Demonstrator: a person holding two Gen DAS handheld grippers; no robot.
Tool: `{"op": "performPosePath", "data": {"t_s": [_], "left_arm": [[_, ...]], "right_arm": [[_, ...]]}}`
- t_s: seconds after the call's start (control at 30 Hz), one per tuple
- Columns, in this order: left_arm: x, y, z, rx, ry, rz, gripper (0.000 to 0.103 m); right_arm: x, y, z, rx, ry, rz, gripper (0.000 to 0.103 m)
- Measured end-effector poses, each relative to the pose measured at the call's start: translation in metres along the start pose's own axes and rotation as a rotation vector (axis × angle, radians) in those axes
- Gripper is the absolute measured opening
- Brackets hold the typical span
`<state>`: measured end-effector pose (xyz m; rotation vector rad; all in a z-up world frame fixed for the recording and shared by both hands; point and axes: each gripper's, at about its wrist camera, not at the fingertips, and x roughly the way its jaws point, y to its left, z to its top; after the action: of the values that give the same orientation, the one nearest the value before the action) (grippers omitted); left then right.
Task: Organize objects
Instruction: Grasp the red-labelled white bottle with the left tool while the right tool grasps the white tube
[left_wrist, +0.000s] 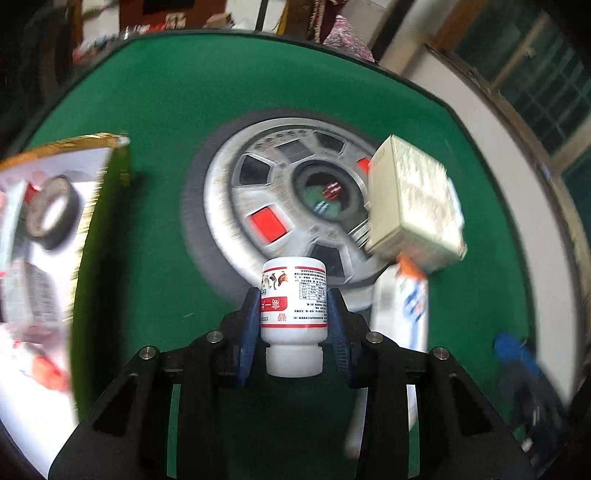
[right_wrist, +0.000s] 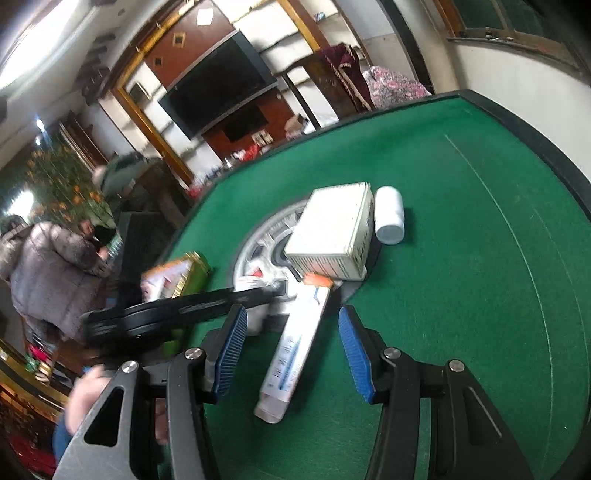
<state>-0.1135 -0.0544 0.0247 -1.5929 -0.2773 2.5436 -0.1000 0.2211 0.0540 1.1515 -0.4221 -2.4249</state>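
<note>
My left gripper (left_wrist: 294, 295) is shut on a small white bottle (left_wrist: 293, 317) with a red-and-white label, its cap toward the camera, held above the green table (left_wrist: 166, 110). In the right wrist view my right gripper (right_wrist: 292, 311) stands open over a long white toothpaste carton (right_wrist: 295, 350), which lies on the felt between the blue pads without touching them. A cream cardboard box (right_wrist: 332, 232) rests on the silver hub (right_wrist: 255, 243) in the table's centre. Another white bottle (right_wrist: 389, 214) lies on its side beside that box. The left gripper's black arm (right_wrist: 184, 306) crosses the left of this view.
An open green-and-gold box (left_wrist: 118, 173) at the left holds a black tape roll (left_wrist: 48, 210) and other items. The cream box (left_wrist: 413, 206) and toothpaste carton (left_wrist: 413, 306) lie to the right. A person in a grey jacket (right_wrist: 44, 266) stands beyond the table's edge.
</note>
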Motion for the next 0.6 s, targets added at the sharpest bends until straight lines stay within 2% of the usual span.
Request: {"op": "performPosePath", "data": {"t_s": [0.17,0.27,0.37,0.4,0.5,0.53,0.6], "left_arm": [[-0.012,0.011,-0.022,0.049,-0.038,0.028,0.035],[-0.009,0.014,-0.023,0.061,-0.049,0.017,0.035],[0.003,0.011,-0.021,0.066,-0.038,0.016,0.035],[0.002,0.012,-0.022,0.068,-0.046,0.015,0.035],[0.004,0.008,-0.022,0.080,-0.050,0.019,0.035],[0.004,0.008,-0.022,0.079,-0.053,0.017,0.035],[0.004,0.007,-0.023,0.084,-0.061,0.020,0.035]], "right_arm": [[0.038,0.021,-0.010,-0.089,0.101,-0.083,0.052],[0.054,0.033,-0.012,-0.144,0.121,-0.146,0.051],[0.074,0.046,-0.014,-0.229,0.149,-0.230,0.042],[0.080,0.047,-0.014,-0.250,0.153,-0.235,0.036],[0.086,0.052,-0.018,-0.372,0.138,-0.252,0.035],[0.083,0.051,-0.019,-0.399,0.128,-0.250,0.032],[0.077,0.041,-0.017,-0.388,0.119,-0.243,0.026]]}}
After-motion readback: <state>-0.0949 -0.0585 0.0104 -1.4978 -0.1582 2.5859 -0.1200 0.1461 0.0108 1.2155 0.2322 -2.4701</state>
